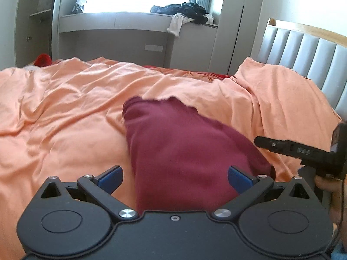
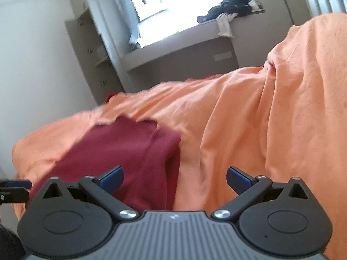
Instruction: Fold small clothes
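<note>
garment (image 1: 186, 151): maroon, plain | bedsheet (image 1: 65, 112): orange | headboard (image 1: 303, 54): grey

free: flat orange sheet (image 1: 65, 112) left | blocked: bedding hump (image 1: 282, 91), headboard (image 1: 303, 49) right

Left black two-finger gripper (image 1: 175, 178) hangs with blue-padded jaws spread wide, empty; right black two-finger gripper (image 2: 175, 178) likewise gapes, holding nothing.
</note>
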### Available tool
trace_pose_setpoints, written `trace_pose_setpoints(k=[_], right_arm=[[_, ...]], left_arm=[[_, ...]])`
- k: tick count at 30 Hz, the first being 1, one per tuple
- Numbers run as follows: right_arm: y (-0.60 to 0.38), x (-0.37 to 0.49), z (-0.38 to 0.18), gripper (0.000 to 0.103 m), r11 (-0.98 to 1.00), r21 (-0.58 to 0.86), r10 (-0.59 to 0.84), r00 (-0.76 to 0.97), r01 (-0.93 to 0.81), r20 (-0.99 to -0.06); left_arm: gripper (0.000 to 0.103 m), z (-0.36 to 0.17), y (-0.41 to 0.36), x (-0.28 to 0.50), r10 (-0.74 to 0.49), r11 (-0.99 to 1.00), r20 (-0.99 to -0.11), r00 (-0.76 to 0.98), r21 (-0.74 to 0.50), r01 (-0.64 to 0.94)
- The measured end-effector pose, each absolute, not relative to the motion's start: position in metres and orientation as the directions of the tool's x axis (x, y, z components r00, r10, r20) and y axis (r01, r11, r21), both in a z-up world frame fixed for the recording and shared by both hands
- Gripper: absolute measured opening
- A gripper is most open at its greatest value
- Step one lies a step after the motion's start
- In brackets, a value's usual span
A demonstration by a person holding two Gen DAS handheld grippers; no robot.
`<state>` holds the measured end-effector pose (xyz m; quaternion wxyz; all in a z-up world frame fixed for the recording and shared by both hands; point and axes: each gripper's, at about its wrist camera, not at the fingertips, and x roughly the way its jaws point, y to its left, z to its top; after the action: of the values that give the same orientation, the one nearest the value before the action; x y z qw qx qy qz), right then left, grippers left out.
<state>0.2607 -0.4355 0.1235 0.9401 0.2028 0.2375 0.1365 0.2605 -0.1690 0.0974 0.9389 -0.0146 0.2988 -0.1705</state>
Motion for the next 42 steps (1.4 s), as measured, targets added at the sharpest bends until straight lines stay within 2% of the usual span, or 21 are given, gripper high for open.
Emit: trace_pose_setpoints(k=[4,8,17,27,32,38,41,42], right_arm=[[-0.452,0.274,0.119,0.103,0.763,0.622,0.426,0.859,-0.173,-0.284],[-0.46,0.282,0.112,0.103,0.69,0.7,0.465,0.853,-0.182,-0.236],[-0.452,0.289,0.103,0.103,0.685,0.706,0.497,0.824,-0.18,-0.273],[-0.448,0.292,0.101,0.103,0.683,0.711,0.494,0.824,-0.169,-0.279],[-0.437,0.298,0.1,0.101,0.722,0.668,0.503,0.8,-0.18,-0.327],[-0.423,0.304,0.086,0.086,0.757,0.638,0.485,0.776,-0.142,-0.403],[-0.414,0.303,0.08,0.073,0.78,0.609,0.47,0.778,-0.144,-0.418],[-0.412,0.303,0.08,0.066,0.781,0.606,0.473,0.779,-0.155,-0.41]], left_arm=[[0.103,0.093,-0.184,0.291,-0.278,0.952,-0.597,0.752,-0.065,0.3],[0.102,0.078,-0.19,0.312,-0.212,0.961,-0.655,0.725,-0.005,0.276],[0.103,0.055,-0.137,0.33,-0.359,0.933,-0.678,0.642,-0.257,0.252],[0.103,0.052,-0.124,0.324,-0.372,0.928,-0.656,0.657,-0.238,0.288],[0.103,0.054,-0.129,0.322,-0.362,0.931,-0.645,0.673,-0.214,0.296],[0.103,0.054,-0.132,0.32,-0.376,0.921,-0.614,0.694,-0.165,0.353],[0.103,0.054,-0.133,0.322,-0.4,0.904,-0.597,0.695,-0.131,0.408],[0.103,0.053,-0.132,0.323,-0.414,0.896,-0.591,0.692,-0.131,0.424]])
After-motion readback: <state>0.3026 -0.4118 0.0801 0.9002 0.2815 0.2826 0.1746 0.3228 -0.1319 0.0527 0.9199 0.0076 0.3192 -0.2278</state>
